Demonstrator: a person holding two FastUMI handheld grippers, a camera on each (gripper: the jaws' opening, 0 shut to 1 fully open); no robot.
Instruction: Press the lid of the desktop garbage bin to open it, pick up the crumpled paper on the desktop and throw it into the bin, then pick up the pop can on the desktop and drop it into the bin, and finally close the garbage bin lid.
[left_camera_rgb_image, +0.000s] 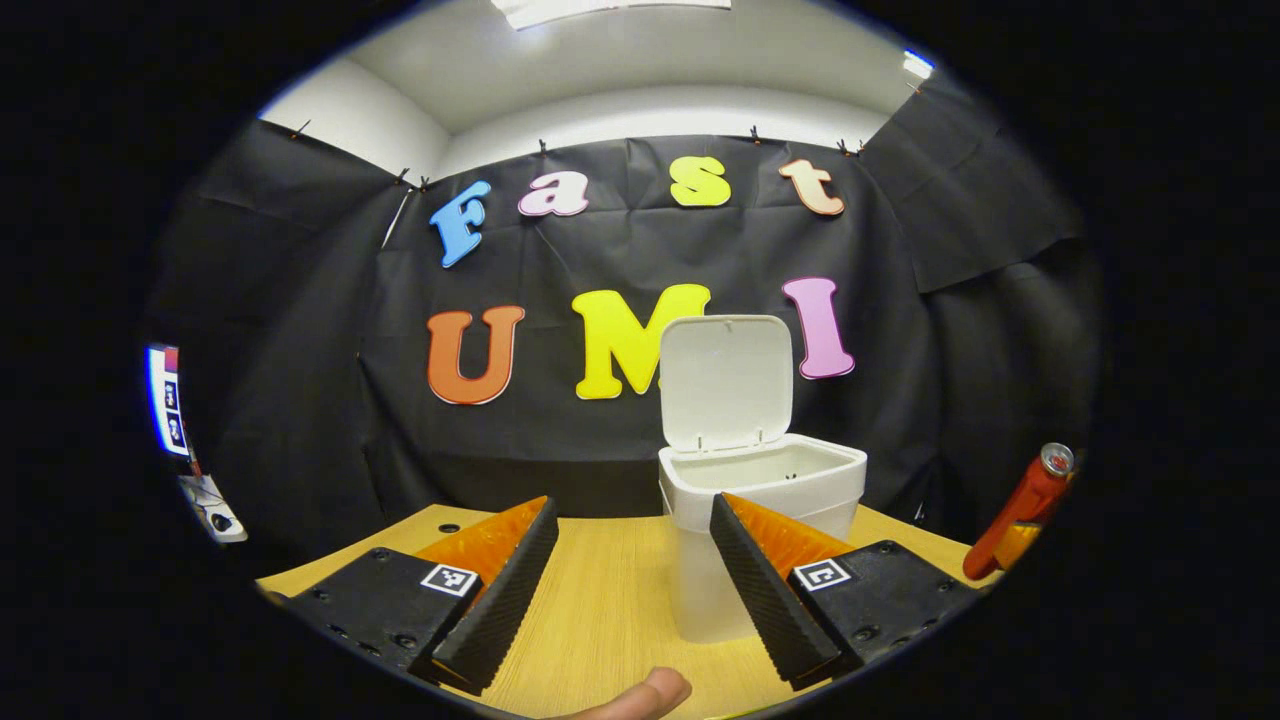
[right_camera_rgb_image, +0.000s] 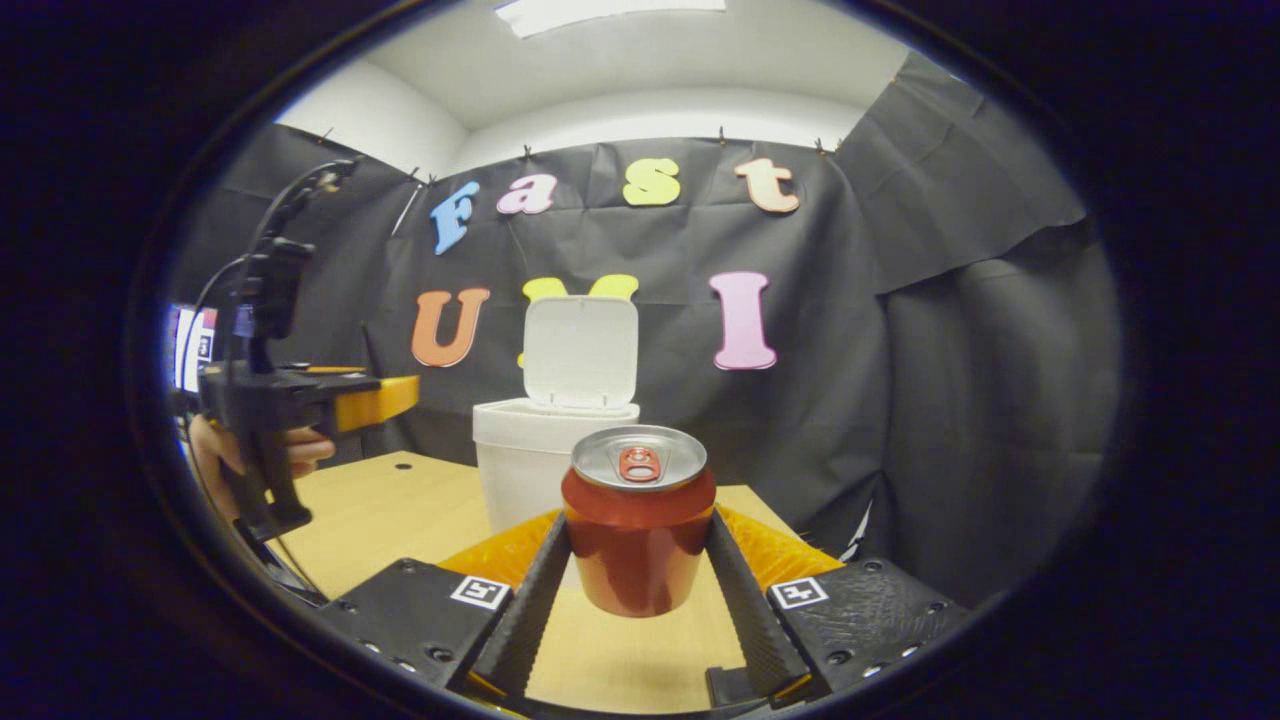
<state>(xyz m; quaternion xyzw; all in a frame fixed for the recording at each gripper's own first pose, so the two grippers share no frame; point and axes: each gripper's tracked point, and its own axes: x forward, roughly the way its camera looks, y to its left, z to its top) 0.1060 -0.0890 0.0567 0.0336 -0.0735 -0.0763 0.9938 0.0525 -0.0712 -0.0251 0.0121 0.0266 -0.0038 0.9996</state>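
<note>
A wooden worktop (left_camera_rgb_image: 600, 600) is carrying one white bin (left_camera_rgb_image: 760, 500), its lid (left_camera_rgb_image: 727, 380) standing open. The right gripper (right_camera_rgb_image: 638, 590) is clamping one pop can (right_camera_rgb_image: 638, 530) upright between its fingers, near the bin. The left gripper (left_camera_rgb_image: 635, 580) is hovering with fingers wide apart, holding nothing.

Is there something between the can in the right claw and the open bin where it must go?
Nothing visible: the can sits upright in the right claw, and bare desktop leads to the bin, lid raised.
</note>
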